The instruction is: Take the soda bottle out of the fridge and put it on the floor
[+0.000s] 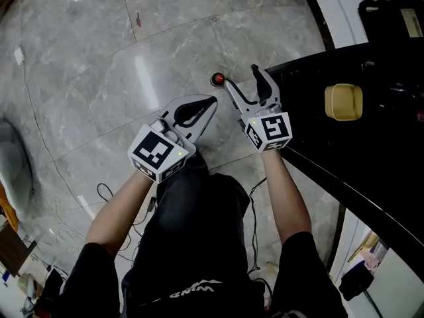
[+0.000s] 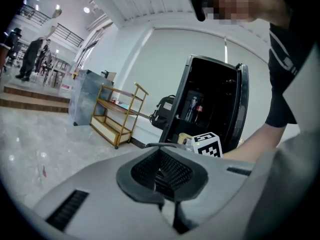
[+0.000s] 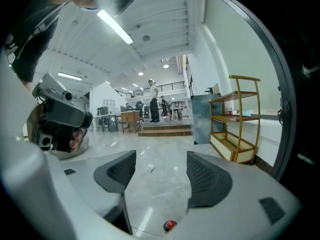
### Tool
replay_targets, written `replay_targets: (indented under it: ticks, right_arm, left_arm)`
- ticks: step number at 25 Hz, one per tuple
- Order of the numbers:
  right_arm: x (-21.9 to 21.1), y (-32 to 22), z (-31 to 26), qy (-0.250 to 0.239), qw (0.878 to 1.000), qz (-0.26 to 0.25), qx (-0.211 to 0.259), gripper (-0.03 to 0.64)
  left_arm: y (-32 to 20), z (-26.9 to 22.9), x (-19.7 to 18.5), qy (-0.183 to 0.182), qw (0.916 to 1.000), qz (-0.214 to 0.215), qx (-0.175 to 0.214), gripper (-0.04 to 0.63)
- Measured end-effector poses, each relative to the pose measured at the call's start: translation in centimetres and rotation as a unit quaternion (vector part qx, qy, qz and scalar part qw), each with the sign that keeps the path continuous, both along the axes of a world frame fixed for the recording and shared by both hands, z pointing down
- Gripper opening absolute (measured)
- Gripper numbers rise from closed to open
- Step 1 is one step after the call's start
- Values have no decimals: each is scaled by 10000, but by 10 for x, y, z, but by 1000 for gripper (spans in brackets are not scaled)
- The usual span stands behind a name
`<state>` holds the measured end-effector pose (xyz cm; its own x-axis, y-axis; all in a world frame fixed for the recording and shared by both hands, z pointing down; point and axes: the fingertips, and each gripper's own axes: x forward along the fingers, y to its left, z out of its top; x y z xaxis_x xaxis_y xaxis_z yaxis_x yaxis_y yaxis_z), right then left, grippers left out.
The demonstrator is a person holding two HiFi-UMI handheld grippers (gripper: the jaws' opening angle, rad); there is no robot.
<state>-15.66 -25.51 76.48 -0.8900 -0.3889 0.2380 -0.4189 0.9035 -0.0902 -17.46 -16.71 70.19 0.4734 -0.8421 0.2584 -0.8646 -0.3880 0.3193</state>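
Observation:
The soda bottle (image 1: 217, 79) stands upright on the grey marble floor, seen from above as a red cap on a dark body. My right gripper (image 1: 240, 75) is open just to its right, with the left fingertip beside the cap. In the right gripper view the cap (image 3: 169, 226) shows low between the spread pads (image 3: 210, 176), and nothing is gripped. My left gripper (image 1: 211, 103) is shut and empty, a little nearer me than the bottle. In the left gripper view its pads (image 2: 172, 171) are pressed together, facing the open black fridge (image 2: 210, 104).
The black fridge (image 1: 371, 65) and its open door fill the right side, with a yellow object (image 1: 343, 101) on it. Bottles (image 2: 198, 109) remain inside the fridge. A yellow shelf rack (image 2: 117, 114) and black bag (image 2: 162, 111) stand by the wall. Cables (image 1: 106, 194) trail near my feet.

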Motion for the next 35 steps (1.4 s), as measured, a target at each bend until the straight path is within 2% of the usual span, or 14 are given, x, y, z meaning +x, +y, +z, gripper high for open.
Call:
replay_targets:
  ticks: [4, 10, 14, 19, 28, 29, 31, 33, 35]
  right_arm:
    - [-3, -4, -90, -69, 9999, 0, -131, 318]
    - [-2, -11, -240, -317, 9978, 536, -213, 318]
    - [-2, -12, -317, -440, 9958, 742, -317, 318]
    - [7, -8, -371, -436, 9951, 821, -335, 318]
    - [41, -7, -433, -615, 9927, 1024, -143, 310]
    - [45, -6, -436, -601, 9928, 1035, -109, 279]
    - [49, -1, -440, -528, 9936, 992, -49, 145]
    - [51, 2, -442, -470, 9948, 904, -11, 119]
    - [54, 2, -447, -426, 9949, 911, 19, 49]
  left_arm:
    - [0, -86, -7, 7, 10000, 16, -74, 6]
    - [-2, -226, -19, 193, 9997, 74, -128, 6]
    - [-3, -302, -19, 301, 9994, 152, -73, 6]
    - [-1, -360, -11, 518, 9984, 212, -52, 6]
    - [-2, -412, 8, 321, 9992, 239, 91, 6]
    - [-1, -416, 11, 297, 9992, 230, 101, 6]
    - [1, -421, 14, 253, 9994, 226, 109, 6]
    - [2, -425, 16, 231, 9994, 208, 131, 6]
    - [2, -430, 18, 229, 9995, 179, 159, 6]
